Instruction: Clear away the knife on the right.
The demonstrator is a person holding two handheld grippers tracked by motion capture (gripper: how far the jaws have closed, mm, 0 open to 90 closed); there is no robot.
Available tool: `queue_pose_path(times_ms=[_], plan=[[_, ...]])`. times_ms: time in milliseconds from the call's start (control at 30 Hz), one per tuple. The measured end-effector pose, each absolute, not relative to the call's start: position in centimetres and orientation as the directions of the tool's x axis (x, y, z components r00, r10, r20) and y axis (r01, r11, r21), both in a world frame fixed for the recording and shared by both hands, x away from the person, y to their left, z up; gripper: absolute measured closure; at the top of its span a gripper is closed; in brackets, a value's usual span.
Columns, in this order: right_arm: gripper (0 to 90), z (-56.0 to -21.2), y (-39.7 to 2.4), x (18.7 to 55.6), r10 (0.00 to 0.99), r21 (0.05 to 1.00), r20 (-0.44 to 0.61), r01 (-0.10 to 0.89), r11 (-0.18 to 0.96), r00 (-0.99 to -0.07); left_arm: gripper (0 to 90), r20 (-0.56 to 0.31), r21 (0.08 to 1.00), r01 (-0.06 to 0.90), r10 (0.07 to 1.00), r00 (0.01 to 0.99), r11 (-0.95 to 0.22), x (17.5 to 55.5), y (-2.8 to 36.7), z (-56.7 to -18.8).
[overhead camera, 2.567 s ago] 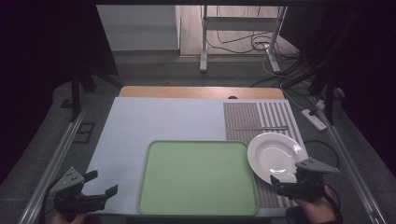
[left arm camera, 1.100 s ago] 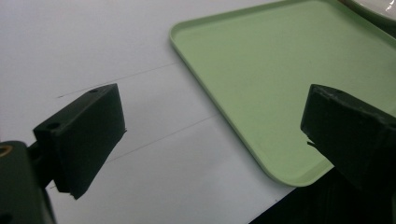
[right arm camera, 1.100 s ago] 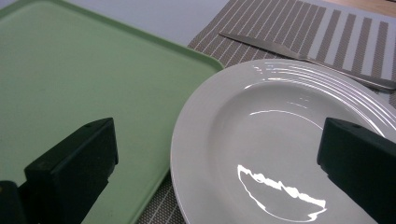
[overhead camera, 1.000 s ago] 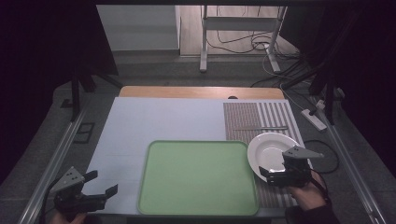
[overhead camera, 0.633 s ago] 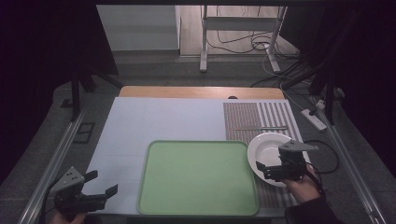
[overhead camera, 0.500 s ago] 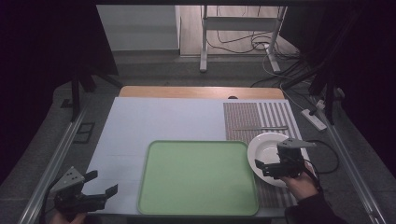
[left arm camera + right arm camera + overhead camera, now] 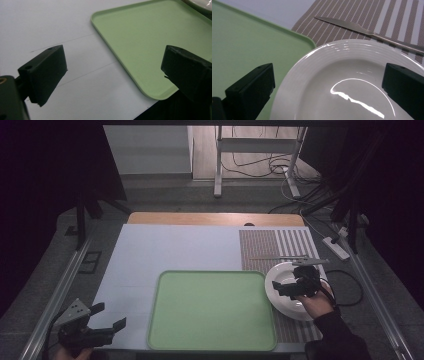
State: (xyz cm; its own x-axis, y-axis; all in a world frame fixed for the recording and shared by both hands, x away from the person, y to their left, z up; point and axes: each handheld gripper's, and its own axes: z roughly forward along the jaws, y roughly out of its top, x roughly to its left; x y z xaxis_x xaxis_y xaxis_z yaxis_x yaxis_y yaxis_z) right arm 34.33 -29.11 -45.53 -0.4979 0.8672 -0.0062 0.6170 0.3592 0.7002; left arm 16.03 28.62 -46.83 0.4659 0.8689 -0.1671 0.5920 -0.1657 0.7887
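A white plate lies on a striped placemat at the right of the table. A table knife rests on the mat just behind the plate. My right gripper hovers over the plate with its jaws wide apart and nothing between them. A green tray lies empty at the front centre, its right edge against the plate. My left gripper stands open near the front left corner, left of the tray.
The pale tabletop stretches behind and left of the tray. A wooden strip runs along its far edge. Cables and a power strip lie on the floor at the right. Metal rails flank the table.
My right gripper has moved forward and left from the table's front right edge to above the plate. The left gripper has stayed still.
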Motion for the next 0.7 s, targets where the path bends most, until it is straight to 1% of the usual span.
queue_pose_path(times_ms=[367, 567, 700], plan=[[0.0, -46.1, -29.8, 36.7, 0.886, 0.689, -0.042, 0.629, 0.36, -0.462, 6.2, -0.167, 0.789, 0.592, 0.869, 0.466, -0.166, 16.0, 28.6, -46.8], [0.0, -46.3, -30.2, 38.2, 0.901, 0.701, -0.032, 0.632, 0.329, -0.433, 6.2, -0.169, 0.788, 0.593, 0.869, 0.465, -0.164, 16.0, 28.6, -46.8], [0.0, -46.4, -30.3, 38.7, 0.905, 0.694, -0.04, 0.64, 0.33, -0.424, 6.2, -0.169, 0.788, 0.593, 0.869, 0.465, -0.164, 16.0, 28.6, -46.8]])
